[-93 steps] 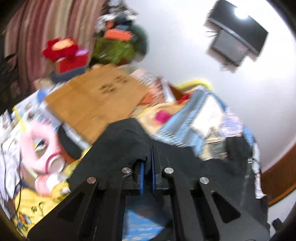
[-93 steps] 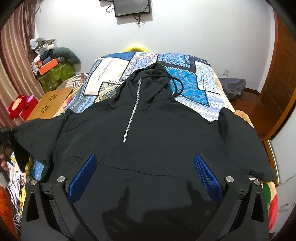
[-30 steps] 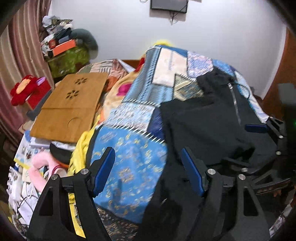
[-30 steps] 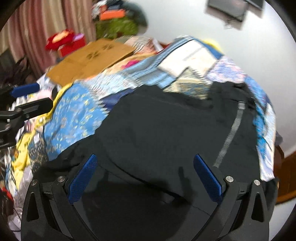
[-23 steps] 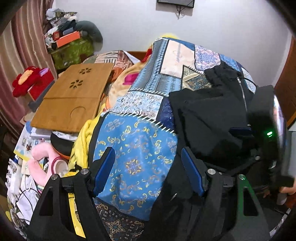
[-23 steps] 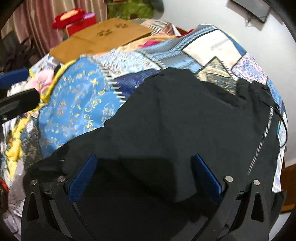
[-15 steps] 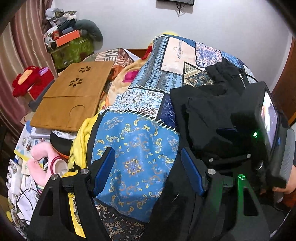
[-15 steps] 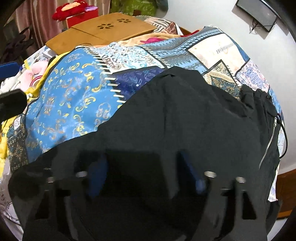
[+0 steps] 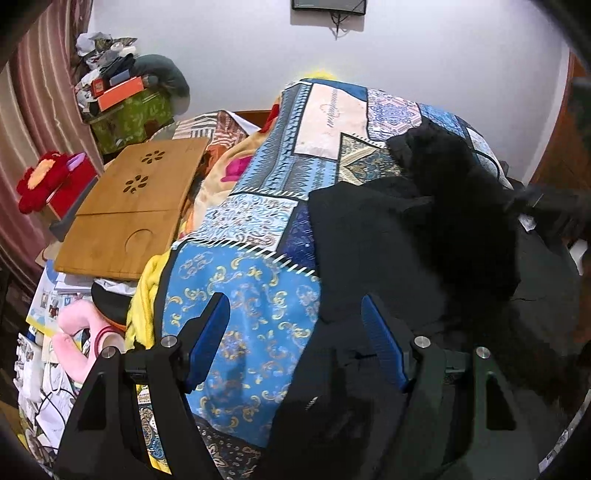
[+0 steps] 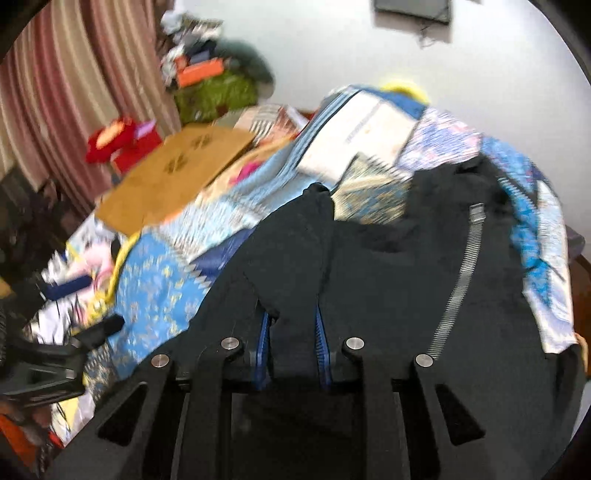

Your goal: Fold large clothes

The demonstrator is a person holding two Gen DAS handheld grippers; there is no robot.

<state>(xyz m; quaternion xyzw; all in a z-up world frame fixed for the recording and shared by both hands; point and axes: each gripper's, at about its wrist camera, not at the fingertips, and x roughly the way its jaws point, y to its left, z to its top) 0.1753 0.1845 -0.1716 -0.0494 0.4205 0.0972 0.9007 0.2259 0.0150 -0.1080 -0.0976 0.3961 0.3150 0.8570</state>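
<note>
A black zip hoodie lies on the right half of a bed with a blue patterned bedspread. In the right wrist view the hoodie shows its silver zipper. My right gripper is closing, and its blue pads pinch a raised ridge of the hoodie's black cloth. My left gripper hangs open over the bedspread at the hoodie's left edge, with nothing between its fingers. It also appears at the left edge of the right wrist view, where the left gripper is blurred.
A wooden lap desk lies left of the bed. Beyond it sit a red plush box and a green box piled with clutter. A pink toy and papers cover the floor at lower left. A screen hangs on the wall.
My right gripper went from wide open to closed on the hoodie's cloth and lifted it. It left the middle of the left wrist view. My left gripper stayed open.
</note>
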